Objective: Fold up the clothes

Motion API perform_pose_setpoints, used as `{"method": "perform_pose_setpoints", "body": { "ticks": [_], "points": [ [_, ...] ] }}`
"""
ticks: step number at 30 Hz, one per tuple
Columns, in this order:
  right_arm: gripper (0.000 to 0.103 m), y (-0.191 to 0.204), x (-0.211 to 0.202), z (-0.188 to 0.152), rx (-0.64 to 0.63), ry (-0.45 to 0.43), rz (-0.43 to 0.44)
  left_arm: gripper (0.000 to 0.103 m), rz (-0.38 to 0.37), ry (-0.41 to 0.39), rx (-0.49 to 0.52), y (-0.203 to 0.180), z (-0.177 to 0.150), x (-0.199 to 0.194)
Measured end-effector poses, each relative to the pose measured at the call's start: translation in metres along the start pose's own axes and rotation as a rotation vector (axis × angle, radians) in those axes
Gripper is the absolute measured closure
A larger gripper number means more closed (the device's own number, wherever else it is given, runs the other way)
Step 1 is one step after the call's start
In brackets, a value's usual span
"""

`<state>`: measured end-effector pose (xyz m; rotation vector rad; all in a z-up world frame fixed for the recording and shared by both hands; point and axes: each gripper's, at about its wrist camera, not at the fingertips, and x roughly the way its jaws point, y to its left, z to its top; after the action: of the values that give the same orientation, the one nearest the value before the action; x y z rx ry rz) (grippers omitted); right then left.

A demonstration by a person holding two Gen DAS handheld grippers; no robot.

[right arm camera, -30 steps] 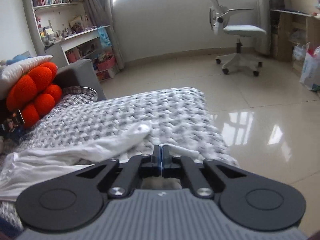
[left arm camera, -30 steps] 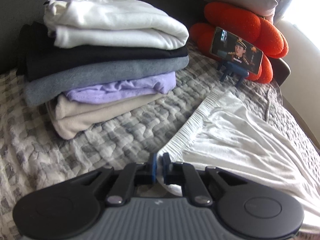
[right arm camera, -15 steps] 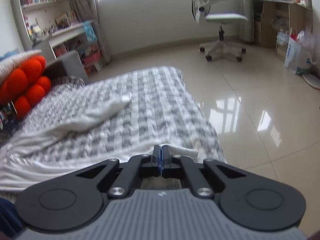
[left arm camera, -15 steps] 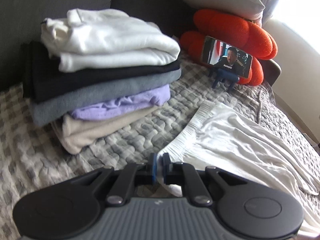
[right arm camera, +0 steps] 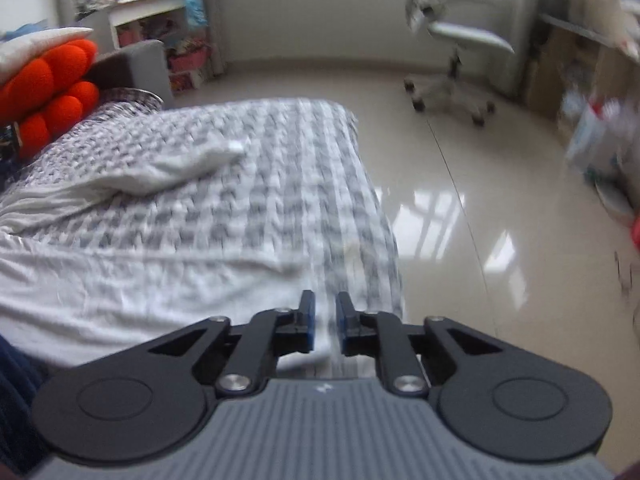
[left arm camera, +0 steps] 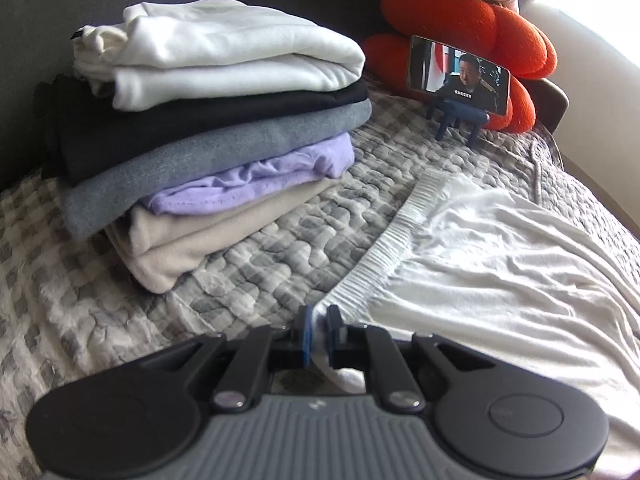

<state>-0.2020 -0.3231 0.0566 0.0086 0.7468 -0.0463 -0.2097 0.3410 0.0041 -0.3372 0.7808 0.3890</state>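
One corner of the white garment (left arm camera: 500, 272), spread beside the folded stack (left arm camera: 216, 120), is pinched by the left claw (left arm camera: 318, 334); the right claw (right arm camera: 324, 326), just parted, holds nothing, so uneven tension could skew it.

Daylight floods in, blowing out the upper right corner above the fuzzy orange cushion (left arm camera: 472, 20). The glossy cream tiled floor (right arm camera: 460, 184) shows window glare; the right view is motion-blurred, its fisheye edges bent.

A phone (left arm camera: 459, 76) on its stand showed a video with a line of white subtitles, too small to read. Nothing else bore legible text.
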Motion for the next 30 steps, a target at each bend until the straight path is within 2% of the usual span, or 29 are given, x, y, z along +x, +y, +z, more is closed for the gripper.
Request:
{"method": "perform_pose_setpoints", "body": {
  "ticks": [1, 6, 8, 9, 10, 14, 16, 18, 20, 22, 24, 26, 27, 28, 30],
  "points": [
    [0.050, 0.001, 0.007, 0.006, -0.044, -0.004, 0.015, 0.094, 0.000, -0.003, 0.002, 0.000, -0.001, 0.000],
    [0.051, 0.016, 0.054, 0.007, -0.224, 0.053, 0.085, 0.094, 0.005, -0.013, 0.012, -0.002, -0.003, -0.001],
    [0.069, 0.020, 0.064, 0.003, -0.246, 0.055, 0.109, 0.093, 0.006, -0.016, 0.017, -0.002, -0.003, 0.001],
    [0.092, 0.018, 0.064, 0.004, -0.235, 0.047, 0.124, 0.093, 0.007, -0.019, 0.021, -0.002, -0.003, 0.001],
    [0.099, 0.017, 0.063, 0.007, -0.223, 0.042, 0.112, 0.093, 0.008, -0.022, 0.024, -0.003, -0.003, 0.001],
    [0.099, 0.013, 0.054, 0.021, -0.173, -0.035, 0.052, 0.093, 0.001, -0.045, 0.023, 0.000, -0.006, 0.000],
    [0.099, 0.013, 0.052, 0.023, -0.145, -0.056, 0.031, 0.093, -0.018, -0.058, -0.009, 0.005, -0.010, -0.001],
    [0.099, 0.015, 0.062, 0.018, -0.152, -0.016, 0.017, 0.093, -0.025, -0.072, -0.021, 0.006, -0.013, -0.002],
    [0.099, 0.017, 0.071, 0.012, -0.160, 0.024, 0.002, 0.093, -0.016, -0.084, 0.011, 0.003, -0.015, -0.004],
    [0.099, 0.011, 0.072, 0.012, -0.112, 0.026, 0.010, 0.091, -0.003, -0.089, 0.052, 0.000, -0.015, -0.005],
    [0.097, 0.008, 0.071, 0.016, -0.077, 0.039, 0.017, 0.087, 0.011, -0.082, 0.083, -0.002, -0.013, -0.007],
    [0.084, 0.015, 0.069, 0.020, -0.126, 0.037, 0.004, 0.073, 0.031, -0.073, 0.106, -0.003, -0.011, -0.010],
    [0.072, 0.019, 0.067, 0.023, -0.154, 0.028, -0.008, 0.064, 0.046, -0.074, 0.109, -0.003, -0.009, -0.014],
    [0.055, 0.023, 0.064, 0.027, -0.175, 0.008, -0.012, 0.061, 0.055, -0.087, 0.111, -0.003, -0.007, -0.020],
    [0.047, 0.025, 0.057, 0.036, -0.189, -0.041, 0.003, 0.059, 0.044, -0.120, 0.109, -0.005, 0.000, -0.030]
  ]
}}
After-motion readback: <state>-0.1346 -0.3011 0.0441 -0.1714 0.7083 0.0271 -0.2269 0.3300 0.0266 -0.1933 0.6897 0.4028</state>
